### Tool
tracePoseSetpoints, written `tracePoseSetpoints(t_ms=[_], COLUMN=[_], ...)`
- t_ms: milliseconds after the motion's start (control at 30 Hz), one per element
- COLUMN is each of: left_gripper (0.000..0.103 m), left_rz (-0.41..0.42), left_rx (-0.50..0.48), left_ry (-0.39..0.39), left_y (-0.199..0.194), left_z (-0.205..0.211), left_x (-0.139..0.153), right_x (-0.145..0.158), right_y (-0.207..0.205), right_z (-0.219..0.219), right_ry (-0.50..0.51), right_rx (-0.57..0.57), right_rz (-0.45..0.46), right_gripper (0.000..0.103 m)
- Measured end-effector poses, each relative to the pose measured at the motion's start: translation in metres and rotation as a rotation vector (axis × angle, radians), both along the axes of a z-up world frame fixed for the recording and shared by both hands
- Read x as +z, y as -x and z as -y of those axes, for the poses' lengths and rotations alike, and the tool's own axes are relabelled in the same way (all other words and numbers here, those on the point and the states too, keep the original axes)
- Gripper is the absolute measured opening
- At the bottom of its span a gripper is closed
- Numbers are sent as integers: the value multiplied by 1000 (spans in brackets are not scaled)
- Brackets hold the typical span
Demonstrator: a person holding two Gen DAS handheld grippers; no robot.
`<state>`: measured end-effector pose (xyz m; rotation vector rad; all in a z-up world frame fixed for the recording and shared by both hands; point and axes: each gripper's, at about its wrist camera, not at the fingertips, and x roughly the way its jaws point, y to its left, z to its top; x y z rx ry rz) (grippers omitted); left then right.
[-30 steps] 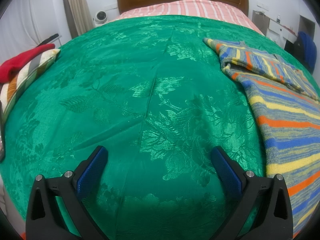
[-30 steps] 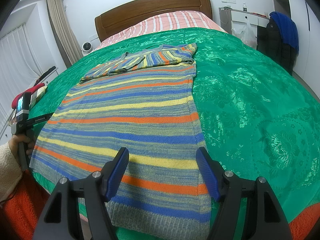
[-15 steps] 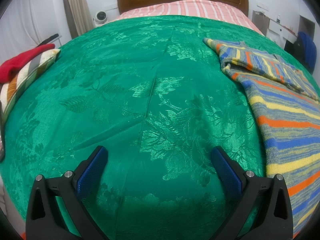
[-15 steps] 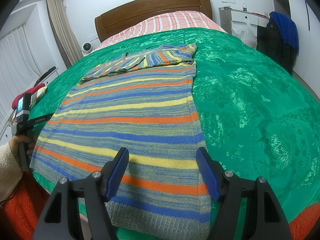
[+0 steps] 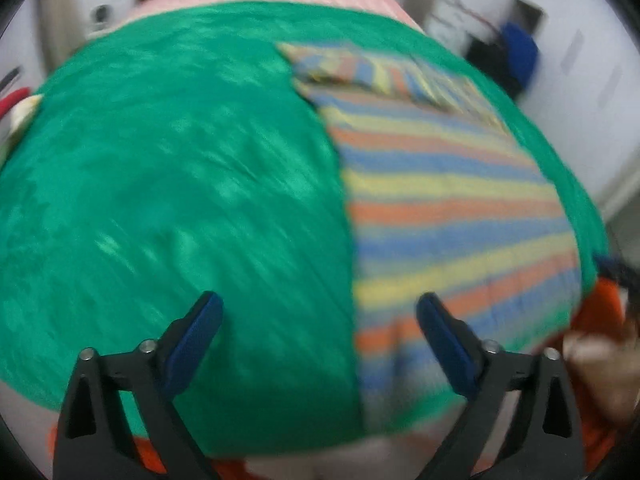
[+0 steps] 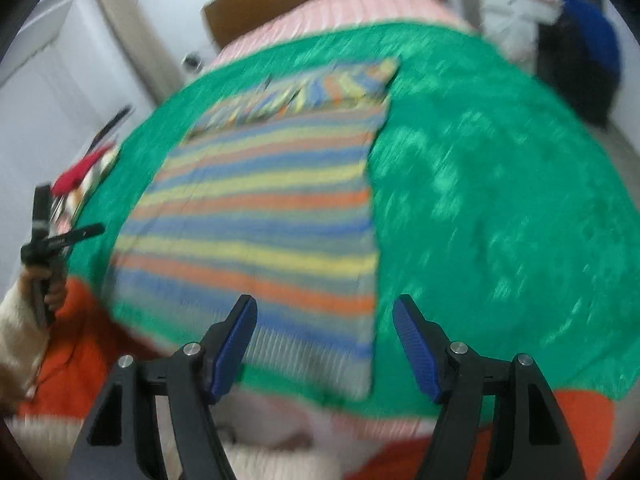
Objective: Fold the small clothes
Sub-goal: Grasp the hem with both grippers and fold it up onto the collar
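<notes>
A striped knitted garment (image 6: 260, 216) in blue, yellow, orange and grey lies flat on the green bedspread (image 6: 500, 200), its sleeves folded across the far end. In the left wrist view the same garment (image 5: 452, 208) fills the right half. My left gripper (image 5: 318, 316) hangs above the garment's left edge near the hem; its jaws are closing with nothing between them. My right gripper (image 6: 325, 320) stands open above the hem's right part, holding nothing. Both views are blurred by motion.
The green bedspread (image 5: 160, 184) ends near the front, with orange and pale cloth (image 6: 84, 356) below the edge. A person's hand (image 6: 42, 292) holds the other gripper at the left. A red and striped item (image 6: 80, 168) lies at the bed's left side.
Both grippers have pulled back and risen, so the bed's front edge now shows. The left view has swung right over the garment, and its jaws stand narrower than before.
</notes>
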<state>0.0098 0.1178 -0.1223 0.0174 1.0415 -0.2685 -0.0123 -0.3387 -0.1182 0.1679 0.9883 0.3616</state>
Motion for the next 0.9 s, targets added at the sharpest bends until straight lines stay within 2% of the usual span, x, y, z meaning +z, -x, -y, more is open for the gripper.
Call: tracePoseSetpoints(t_ms=[100,167,233,300,333,367,467,533,700,800,900], left_gripper=[68,67,61,29,16,5,4,3,3,3,3], left_rz=[-67,-90,-89,-100,-108,-115,-121,-127,-157,-157,-108], left_rx=[-61,-69,-84,-113,-122,-122,-80,-74,-57,-17,8], left_ry=[-34,-53,-95,-116,-111,-97,-11,25,119,215,288], left_y=[6,8,10,10,11,11,14,19,21,-1,-30], left_z=[23,34,43,51,54,54,40,31,18,14,9], left_x=[-19,-27,-29,-29,-29,-30,-24,-18,-11,-3,19], right_x=[-11,-19,-29,-40,-43,-46,-47,-37,-15,-10,1], right_y=[3,-2,-12,-18,-20,-20,-18,-11,4,-13,-36], right_z=[-6,-4,0,-4,-6,-8,-9,-5,8,16,33], right_ry=[33,64,30,9,7,5,23,48,32,-30,-122], right_rx=[53,29,9,35,57,77,79,83,77,35,-25], right_rz=[-49,-62,-115,-172,-190,-209,-228,-213,-214,-203,-156], right_gripper=[70,70,68,58,41,7,6,5,5,5,5])
